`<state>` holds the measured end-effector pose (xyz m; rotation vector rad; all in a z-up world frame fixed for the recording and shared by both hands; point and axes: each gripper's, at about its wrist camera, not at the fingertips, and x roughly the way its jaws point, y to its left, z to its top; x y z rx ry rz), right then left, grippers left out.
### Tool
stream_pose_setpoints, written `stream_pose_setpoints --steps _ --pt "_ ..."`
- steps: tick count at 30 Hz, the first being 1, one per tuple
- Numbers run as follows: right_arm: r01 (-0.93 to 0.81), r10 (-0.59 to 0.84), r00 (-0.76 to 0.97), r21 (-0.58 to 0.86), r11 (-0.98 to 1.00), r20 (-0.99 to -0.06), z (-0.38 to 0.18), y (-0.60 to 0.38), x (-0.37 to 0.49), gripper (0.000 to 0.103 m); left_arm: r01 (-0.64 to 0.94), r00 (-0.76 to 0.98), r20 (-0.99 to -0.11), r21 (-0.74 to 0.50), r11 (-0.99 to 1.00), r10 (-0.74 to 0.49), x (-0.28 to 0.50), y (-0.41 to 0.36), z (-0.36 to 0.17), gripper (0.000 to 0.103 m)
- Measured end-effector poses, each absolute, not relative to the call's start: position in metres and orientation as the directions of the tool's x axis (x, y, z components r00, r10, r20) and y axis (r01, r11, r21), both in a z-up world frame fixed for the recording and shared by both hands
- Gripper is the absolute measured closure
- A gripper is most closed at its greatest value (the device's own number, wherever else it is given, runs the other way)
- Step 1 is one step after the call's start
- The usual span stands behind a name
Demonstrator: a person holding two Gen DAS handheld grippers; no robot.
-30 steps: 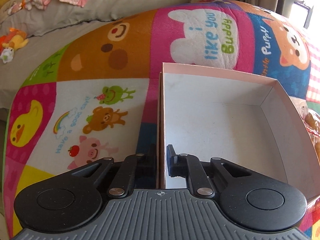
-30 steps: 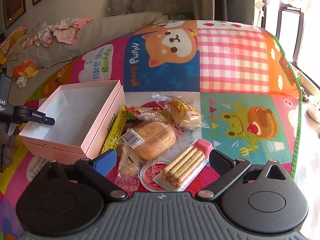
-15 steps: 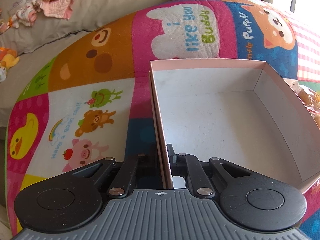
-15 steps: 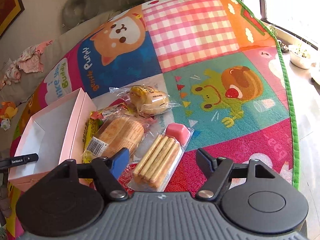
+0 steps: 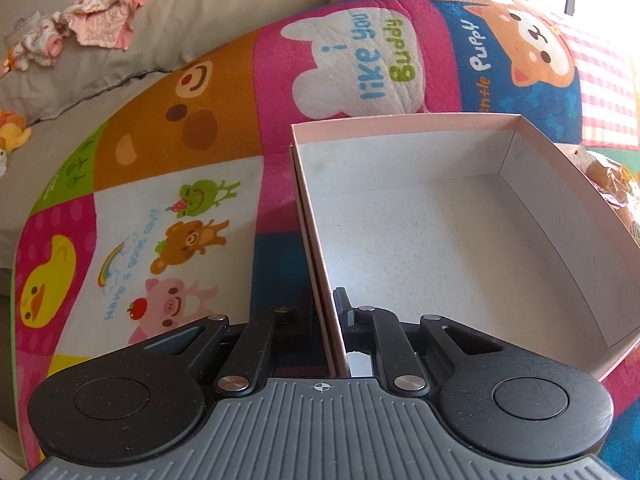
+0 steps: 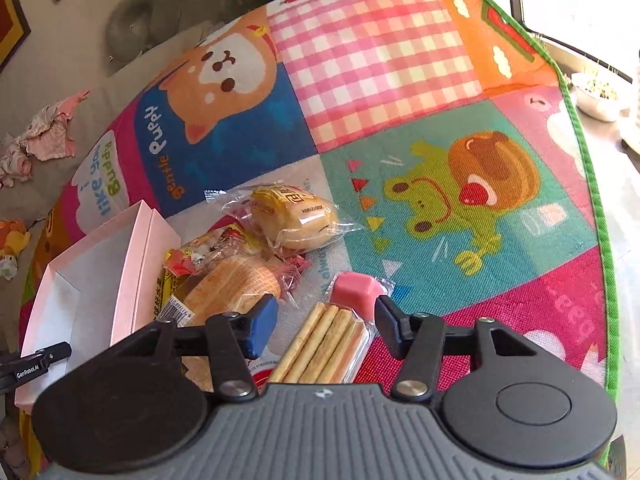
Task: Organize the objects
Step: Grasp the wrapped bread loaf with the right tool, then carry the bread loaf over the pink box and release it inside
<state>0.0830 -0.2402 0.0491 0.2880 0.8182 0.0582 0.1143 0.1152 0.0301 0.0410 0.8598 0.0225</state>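
An empty pink box [image 5: 460, 248] with a white inside lies on the colourful play mat. My left gripper [image 5: 325, 304] is shut on the box's near left wall. The box also shows at the left of the right wrist view [image 6: 100, 272]. My right gripper [image 6: 326, 320] is open, its fingers either side of a clear pack of biscuit sticks with a pink dip cup [image 6: 332, 340]. Beside it lie a large wrapped bread roll [image 6: 232, 292], a yellow wrapped bun [image 6: 296, 216] and a small red and yellow snack packet [image 6: 208, 248].
The play mat [image 6: 400, 80] has a green edge at the right [image 6: 592, 200], with bare floor and a white bowl [image 6: 600, 96] beyond it. A beige cushion with pink baby clothes [image 5: 100, 24] lies behind the mat. Soft toys [image 5: 12, 132] sit at the far left.
My right gripper has moved forward and down over the biscuit stick pack, which now sits between its open fingers. My left gripper keeps its hold on the box wall; the view has shifted slightly.
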Motion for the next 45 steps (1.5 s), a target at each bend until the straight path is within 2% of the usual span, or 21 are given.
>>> stream_pose_setpoints --steps 6,10,12,13,14,19,23,27,33,39,45 --pt "-0.029 0.229 0.687 0.289 0.957 -0.690 0.063 -0.235 0.072 0.048 0.054 0.667 -0.745 0.079 0.995 0.023 0.102 0.113 0.028 0.091" --pt "-0.029 0.278 0.666 0.348 0.937 -0.692 0.064 -0.228 0.085 0.046 0.065 0.664 -0.747 0.081 0.995 0.017 0.093 0.114 0.028 0.091" --pt "-0.032 0.294 0.664 0.367 0.930 -0.688 0.064 -0.220 0.094 0.038 0.060 0.663 -0.748 0.071 0.996 0.013 0.088 0.115 0.028 0.091" --pt "-0.032 0.293 0.665 0.366 0.930 -0.687 0.063 -0.215 0.099 0.027 0.053 0.662 -0.749 0.060 0.997 0.010 0.087 0.116 0.028 0.091" --pt "-0.030 0.289 0.663 0.361 0.932 -0.691 0.062 -0.210 0.105 0.021 0.047 0.662 -0.749 0.050 0.998 0.007 0.085 0.117 0.028 0.091" --pt "-0.011 0.262 0.609 0.322 0.947 -0.749 0.045 -0.190 0.130 0.022 0.014 0.662 -0.749 0.016 1.000 0.003 0.084 0.119 0.028 0.092" --pt "-0.027 0.253 0.602 0.297 0.955 -0.758 0.045 -0.191 0.124 0.036 -0.025 0.656 -0.755 -0.041 0.999 -0.015 0.085 0.125 0.027 0.092" --pt "-0.080 0.281 0.606 0.294 0.952 -0.744 0.065 -0.202 0.093 0.039 -0.059 0.650 -0.759 -0.100 0.993 -0.038 0.086 0.131 0.027 0.091" --pt "-0.222 0.367 0.569 0.292 0.930 -0.736 0.109 -0.204 0.024 0.040 -0.066 0.650 -0.759 -0.114 0.991 -0.044 0.086 0.132 0.027 0.091" --pt "-0.416 0.482 0.577 0.271 0.868 -0.659 0.160 -0.169 -0.017 0.040 -0.059 0.653 -0.756 -0.115 0.992 -0.049 0.086 0.132 0.027 0.091" --pt "-0.516 0.568 0.606 0.269 0.813 -0.557 0.196 -0.111 0.006 0.040 -0.070 0.637 -0.768 -0.142 0.987 -0.065 0.089 0.134 0.028 0.090"
